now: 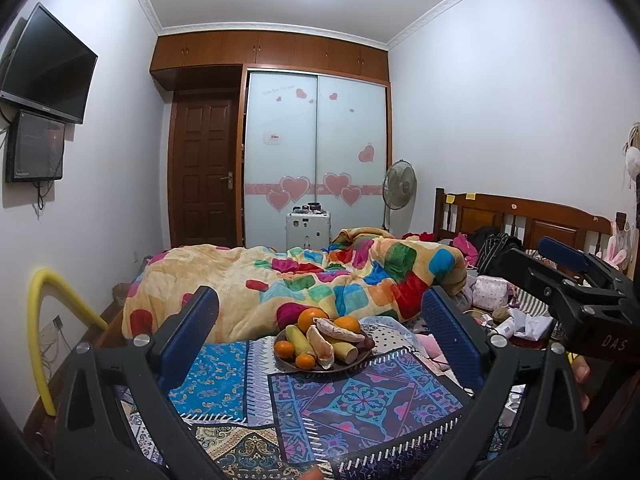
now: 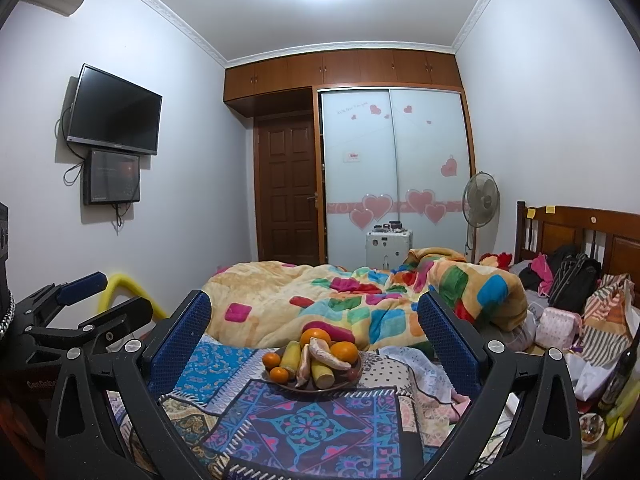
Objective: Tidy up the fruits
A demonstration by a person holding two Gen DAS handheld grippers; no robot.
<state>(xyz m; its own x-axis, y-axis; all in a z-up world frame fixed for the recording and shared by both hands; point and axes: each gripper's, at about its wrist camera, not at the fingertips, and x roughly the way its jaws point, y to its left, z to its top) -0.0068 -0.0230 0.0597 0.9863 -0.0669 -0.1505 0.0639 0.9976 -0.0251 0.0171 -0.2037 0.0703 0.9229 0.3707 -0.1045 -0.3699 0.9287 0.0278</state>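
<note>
A dark plate (image 1: 292, 363) heaped with fruit sits on a patterned cloth (image 1: 360, 404) on the bed. It holds oranges (image 1: 312, 318), small tangerines (image 1: 284, 349), a peeled pomelo segment (image 1: 320, 347), a sweet potato (image 1: 338, 332) and yellow corn or banana pieces (image 1: 297, 338). My left gripper (image 1: 320, 340) is open and empty, its blue fingers (image 1: 200, 320) framing the plate from a short distance. My right gripper (image 2: 314, 344) is open and empty too, facing the same plate (image 2: 352, 374). The right gripper also shows at the right edge of the left wrist view (image 1: 576, 280).
A crumpled multicoloured blanket (image 1: 320, 276) lies just behind the plate. Bags, clothes and clutter (image 2: 568, 320) fill the right side by the wooden headboard (image 1: 520, 220). A yellow foam tube (image 1: 40, 328) stands at the left. A dark bottle (image 2: 620, 376) stands at the right.
</note>
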